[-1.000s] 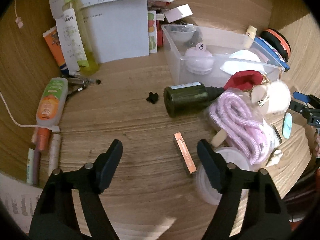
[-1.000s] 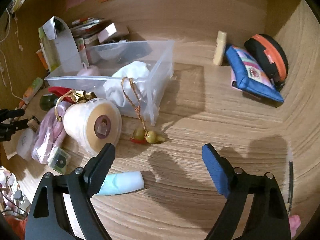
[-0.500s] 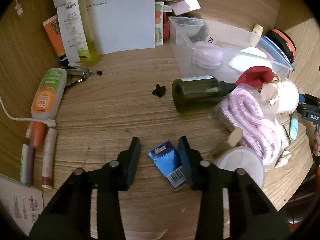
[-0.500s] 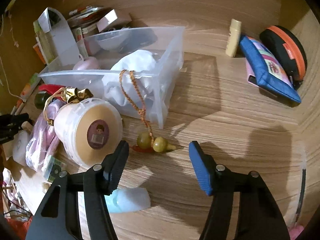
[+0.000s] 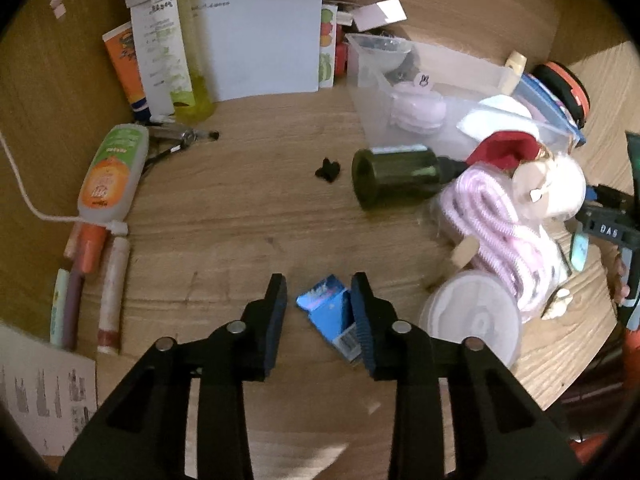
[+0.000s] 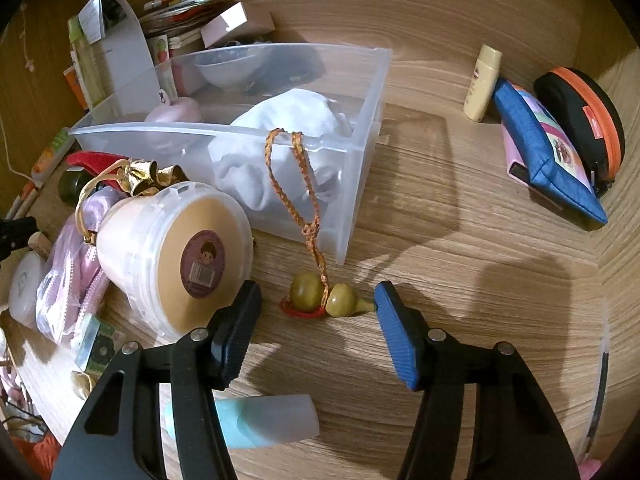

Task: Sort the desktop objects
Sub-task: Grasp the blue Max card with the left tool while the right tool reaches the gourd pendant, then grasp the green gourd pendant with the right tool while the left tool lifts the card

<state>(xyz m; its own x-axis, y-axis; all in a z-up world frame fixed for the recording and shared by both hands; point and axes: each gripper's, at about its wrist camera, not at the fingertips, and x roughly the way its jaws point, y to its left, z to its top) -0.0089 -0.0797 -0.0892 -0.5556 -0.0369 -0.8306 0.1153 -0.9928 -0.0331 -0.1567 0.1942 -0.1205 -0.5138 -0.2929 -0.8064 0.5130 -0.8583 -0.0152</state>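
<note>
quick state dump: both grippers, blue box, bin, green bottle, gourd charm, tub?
left hand-held gripper: part open, blue box against its right finger
right hand-held gripper: open, astride gourd charm
blue box: gap to left finger
bin: lidless, holding items
green bottle: on its side
gourd charm: on desk, cord over bin rim
tub: tipped, lidded

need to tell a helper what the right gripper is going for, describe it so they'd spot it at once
Start at the clear plastic bin. An orange braided cord hangs over its front wall to the wooden desk. At its end lies the olive-green gourd charm, between the right gripper fingers, the only double-bulbed thing there.
</note>
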